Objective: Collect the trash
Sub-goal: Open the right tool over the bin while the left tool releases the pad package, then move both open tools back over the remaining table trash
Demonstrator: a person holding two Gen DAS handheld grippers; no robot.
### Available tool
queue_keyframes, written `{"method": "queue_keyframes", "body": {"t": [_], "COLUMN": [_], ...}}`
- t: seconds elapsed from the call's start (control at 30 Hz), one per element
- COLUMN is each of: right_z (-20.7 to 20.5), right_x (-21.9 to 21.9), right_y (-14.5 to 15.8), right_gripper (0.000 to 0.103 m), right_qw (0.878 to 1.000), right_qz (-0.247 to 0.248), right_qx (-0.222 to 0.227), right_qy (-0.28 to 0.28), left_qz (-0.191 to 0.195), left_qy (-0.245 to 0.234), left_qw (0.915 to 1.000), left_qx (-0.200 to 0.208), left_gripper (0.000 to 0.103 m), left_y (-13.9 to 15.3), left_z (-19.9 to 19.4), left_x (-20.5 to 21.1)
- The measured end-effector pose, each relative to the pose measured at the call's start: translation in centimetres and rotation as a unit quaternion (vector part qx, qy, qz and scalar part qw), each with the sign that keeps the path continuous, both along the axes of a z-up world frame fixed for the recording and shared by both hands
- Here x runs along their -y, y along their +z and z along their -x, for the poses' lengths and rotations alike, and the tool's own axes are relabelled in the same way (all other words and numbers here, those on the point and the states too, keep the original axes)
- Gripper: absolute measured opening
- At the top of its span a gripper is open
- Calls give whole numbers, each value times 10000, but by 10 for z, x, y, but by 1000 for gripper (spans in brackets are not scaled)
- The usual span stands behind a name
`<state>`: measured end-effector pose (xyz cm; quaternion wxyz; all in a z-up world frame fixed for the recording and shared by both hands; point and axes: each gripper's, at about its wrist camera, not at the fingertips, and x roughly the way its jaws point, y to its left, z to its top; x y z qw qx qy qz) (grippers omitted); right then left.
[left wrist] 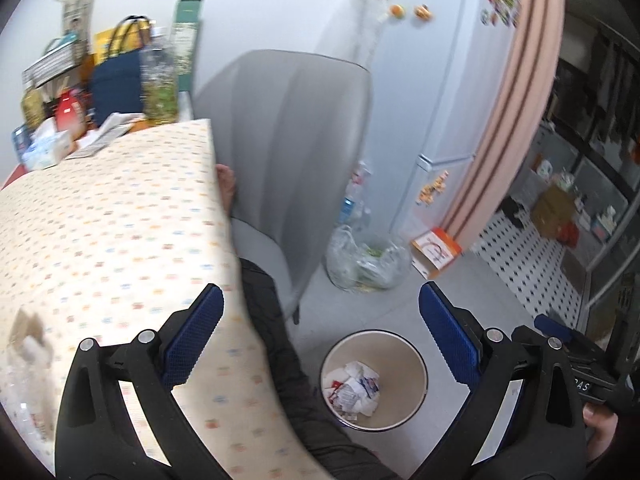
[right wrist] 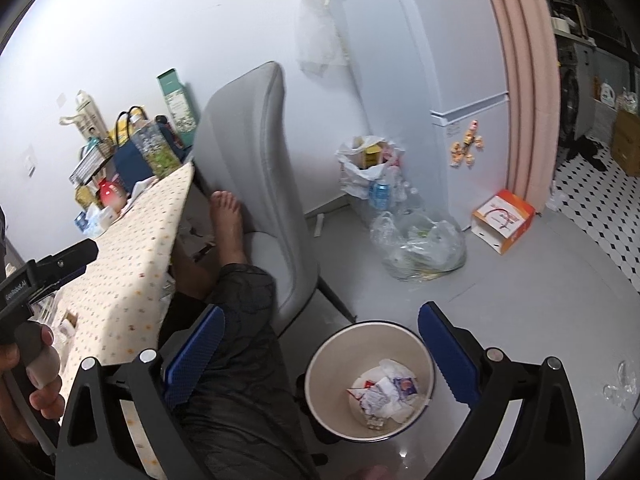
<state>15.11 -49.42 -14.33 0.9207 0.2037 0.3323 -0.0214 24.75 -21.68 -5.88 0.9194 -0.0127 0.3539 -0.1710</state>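
— Both grippers we hold spread wide with nothing between the pads: the left gripper [left wrist: 320, 332] in the lower middle of the left wrist view, the right gripper [right wrist: 320, 344] in the lower middle of the right wrist view.

— And where do we see the trash?

— Crumpled wrappers and tissues [right wrist: 384, 398] lie at the bottom of the round waste bin [right wrist: 320, 384], which stands on the grey floor at the lower centre of the right view, framed by that gripper's blue pads [right wrist: 194, 354]. In the left view the same bin [left wrist: 416, 380] sits lower centre, its trash [left wrist: 354, 388] plain to see.

— What else is around us?

— A dotted tablecloth covers the surface [left wrist: 112, 232] on the left side of the frame. A grey chair [right wrist: 256, 168] stands mid-frame, a bare foot [right wrist: 228, 216] resting on its seat. A clear plastic bag [right wrist: 420, 248] lies on the floor right of centre, an orange box [right wrist: 504, 220] beside it near the fridge [right wrist: 460, 80].
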Motion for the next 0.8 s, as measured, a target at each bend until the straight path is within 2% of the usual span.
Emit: {"method": "queue_keyframes", "body": {"t": [0.23, 0.8], "right_z": [-12, -25], "right_x": [-42, -149], "right_y": [18, 49], "right_gripper": [95, 95], "right_qw": [9991, 9889], "right_qz": [115, 313], "right_qx": [87, 249], "right_qy": [399, 1432], "left_qz": [123, 155], "left_qy": [585, 1356], "left_qw": [9982, 9906], "left_qx": [93, 115], "left_gripper": [97, 97], "left_y": [8, 2], "left_z": [10, 46], "left_x": [-62, -171]}}
